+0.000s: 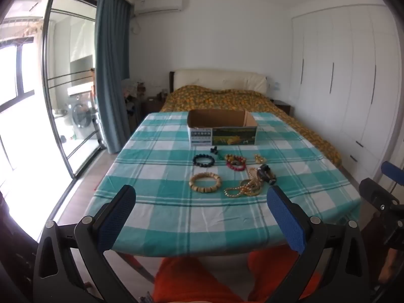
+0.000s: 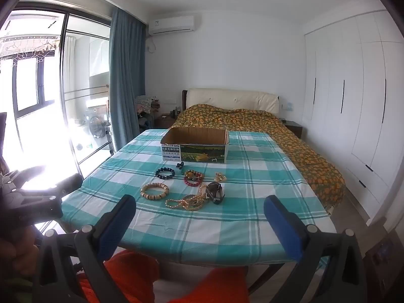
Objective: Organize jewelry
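Your left gripper (image 1: 201,197) hangs off the near edge of the counter (image 1: 156,217), jaws spread wide with nothing between them; your right gripper (image 2: 200,205) sits the same way, jaws wide apart and empty. Landmark: the open cardboard box (image 1: 222,135) at the far middle of the checked cloth, interior bare as far as you can see. All the jewelry lies on the near side of the box, apart from both grippers. Just in front of the box is a small dark green piece (image 1: 214,150). Nearer you from that lie a dark bead bracelet (image 1: 203,161), then a tan wooden bead bracelet (image 1: 205,182). To the right of those sit a red bead bracelet (image 1: 236,164) overlapped by a mixed-bead one, a small gold piece (image 1: 259,158), a black watch (image 1: 266,174), and a gold bead necklace (image 1: 243,189) heaped against the watch.
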The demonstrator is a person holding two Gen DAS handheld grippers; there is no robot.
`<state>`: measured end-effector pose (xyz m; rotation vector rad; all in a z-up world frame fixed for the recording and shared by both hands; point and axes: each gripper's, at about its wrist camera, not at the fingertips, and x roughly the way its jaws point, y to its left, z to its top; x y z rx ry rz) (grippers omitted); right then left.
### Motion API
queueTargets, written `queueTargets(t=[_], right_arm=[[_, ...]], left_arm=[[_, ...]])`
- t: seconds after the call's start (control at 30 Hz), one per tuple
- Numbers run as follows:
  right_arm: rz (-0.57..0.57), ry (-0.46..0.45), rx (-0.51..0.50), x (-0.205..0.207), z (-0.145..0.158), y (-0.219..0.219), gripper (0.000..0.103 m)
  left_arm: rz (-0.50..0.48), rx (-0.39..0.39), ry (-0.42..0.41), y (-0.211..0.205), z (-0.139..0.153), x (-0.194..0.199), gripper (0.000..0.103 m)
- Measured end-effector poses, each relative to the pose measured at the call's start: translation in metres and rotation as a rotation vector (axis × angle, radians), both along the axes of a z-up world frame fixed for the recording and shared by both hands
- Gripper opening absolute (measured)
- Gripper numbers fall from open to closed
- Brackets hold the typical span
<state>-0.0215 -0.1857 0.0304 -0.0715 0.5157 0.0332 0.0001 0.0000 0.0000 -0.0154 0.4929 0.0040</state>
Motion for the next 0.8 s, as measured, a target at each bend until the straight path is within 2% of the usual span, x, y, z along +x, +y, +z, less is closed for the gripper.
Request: queueTargets(t=[0.8], right_arm=[[-0.001, -0.003, -0.009, 0.0014, 0.0, -0.0016, 0.103]], left_arm=[[-0.004, -0.008, -0.001, 0.0032, -0.0052, -0.0011, 0.103]])
